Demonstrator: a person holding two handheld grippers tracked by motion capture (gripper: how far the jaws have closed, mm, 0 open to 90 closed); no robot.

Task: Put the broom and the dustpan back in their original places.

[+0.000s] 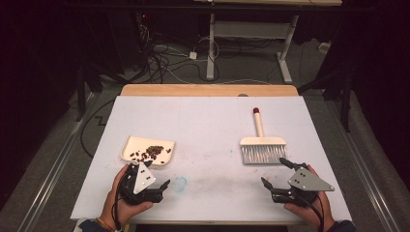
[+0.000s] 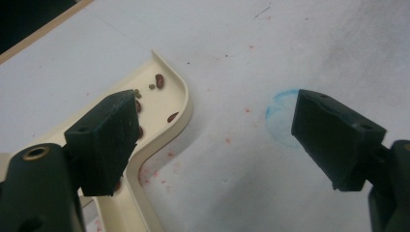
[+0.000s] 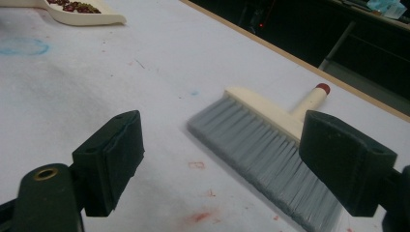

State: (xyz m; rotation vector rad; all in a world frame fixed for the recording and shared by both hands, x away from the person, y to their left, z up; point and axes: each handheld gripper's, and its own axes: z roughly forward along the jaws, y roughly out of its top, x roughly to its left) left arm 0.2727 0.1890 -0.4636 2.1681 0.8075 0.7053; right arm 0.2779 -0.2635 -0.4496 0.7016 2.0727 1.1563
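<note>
On the white table (image 1: 208, 125), both your grippers rest near its front edge, jaws apart and holding nothing.
Your left gripper (image 1: 153, 186) sits just beside the cream dustpan (image 1: 145, 145), which lies flat and holds the dark red beans (image 1: 152, 152); your right gripper (image 1: 275, 176) faces the hand brush (image 1: 261, 147), lying bristles toward you with its red-tipped handle pointing away, probably so each tool is within easy reach.

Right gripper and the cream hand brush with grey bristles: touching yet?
Apart. In the right gripper view the open right gripper hangs short of the cream hand brush with grey bristles, white table cover visible between.
</note>
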